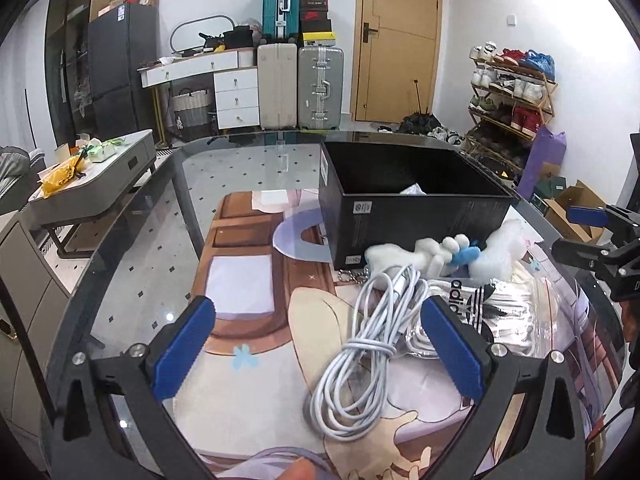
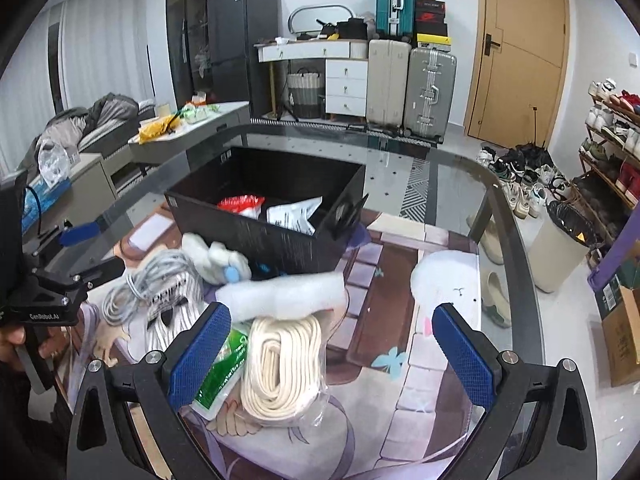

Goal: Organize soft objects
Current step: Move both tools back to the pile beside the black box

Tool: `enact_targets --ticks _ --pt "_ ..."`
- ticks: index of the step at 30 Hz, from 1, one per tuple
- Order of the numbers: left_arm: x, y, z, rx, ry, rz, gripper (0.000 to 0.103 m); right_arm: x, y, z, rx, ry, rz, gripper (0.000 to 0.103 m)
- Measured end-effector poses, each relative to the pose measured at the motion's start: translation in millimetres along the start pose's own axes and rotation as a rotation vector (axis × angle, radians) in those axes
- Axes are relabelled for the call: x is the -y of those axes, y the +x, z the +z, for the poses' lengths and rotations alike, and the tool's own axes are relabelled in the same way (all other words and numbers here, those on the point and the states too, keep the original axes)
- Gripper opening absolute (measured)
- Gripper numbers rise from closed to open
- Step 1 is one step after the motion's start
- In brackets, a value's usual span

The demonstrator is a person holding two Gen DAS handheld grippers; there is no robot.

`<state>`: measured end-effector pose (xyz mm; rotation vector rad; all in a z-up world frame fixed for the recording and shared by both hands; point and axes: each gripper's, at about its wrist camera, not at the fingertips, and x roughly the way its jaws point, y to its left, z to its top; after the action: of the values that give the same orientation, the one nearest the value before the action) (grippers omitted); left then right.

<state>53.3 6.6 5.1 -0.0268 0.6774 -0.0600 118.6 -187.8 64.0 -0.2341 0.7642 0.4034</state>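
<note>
**Box Behind, Soft Things Before It**

The box (image 1: pixel 412 204) stands beyond the left gripper (image 1: pixel 320 344); packets (image 2: pixel 294 214) lie in it. A plush toy (image 1: pixel 436 254) lies against its near wall. The cable coil (image 1: pixel 360 352) lies between the fingers. A rope bundle (image 2: pixel 280 364) lies between the right gripper's (image 2: pixel 332 356) fingers.

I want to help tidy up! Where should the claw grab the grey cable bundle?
Grab the grey cable bundle at the wrapped waist, coming straight down from above. There every loop is cinched into one narrow neck that fits between the open left claw; the loose loops elsewhere would probably slip apart.

Glass table (image 1: pixel 132 264) carries printed mat (image 1: pixel 248 364) and black box (image 1: pixel 408 216).
</note>
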Motion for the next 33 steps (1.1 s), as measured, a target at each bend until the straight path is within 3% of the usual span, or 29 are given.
enact_targets --ticks 15,33 --pt "-1 11 -3 -0.074 -0.005 -0.041 0.103 -3 25 -17 -0.112 -0.043 -0.008 0.102" --pt "5 23 -5 -0.15 0.027 -0.047 0.103 -18 56 -30 -0.217 -0.054 0.058 0.102"
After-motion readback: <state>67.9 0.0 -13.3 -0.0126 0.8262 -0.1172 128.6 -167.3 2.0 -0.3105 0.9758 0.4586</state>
